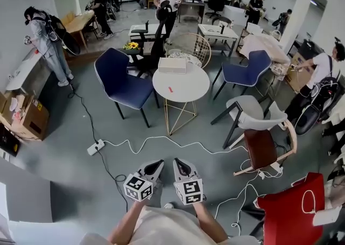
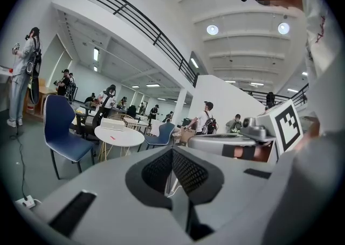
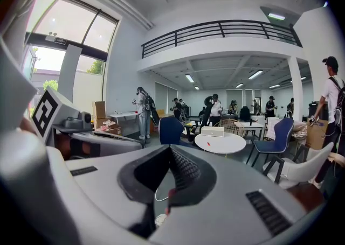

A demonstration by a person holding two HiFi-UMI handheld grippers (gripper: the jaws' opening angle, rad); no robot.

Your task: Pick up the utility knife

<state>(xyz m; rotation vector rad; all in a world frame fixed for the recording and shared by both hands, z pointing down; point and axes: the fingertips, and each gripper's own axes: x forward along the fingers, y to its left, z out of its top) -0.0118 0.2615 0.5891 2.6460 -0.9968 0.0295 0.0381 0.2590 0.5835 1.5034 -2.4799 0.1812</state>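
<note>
At far left, a blue chair (image 1: 121,79) beside the round white tabletop (image 1: 197,85). Low in the head view, the left gripper (image 1: 156,164): jaws closed tip to tip, holding nothing. Further up and slightly right, the utility knife (image 1: 170,89): seems to be the small red sliver lying flat on the tabletop, near a white box (image 1: 172,65) but apart from it, well away from both grippers. Too small to make out blade or slider. Probably light, stiff and slim, with a smooth shell likely to skid or spin if nudged at one end. Best taken across the middle of the handle, pads on the long sides, clear of the blade end. Last, the right gripper (image 1: 180,164): likewise pinched together, empty. Needs opening before any grasp.
</note>
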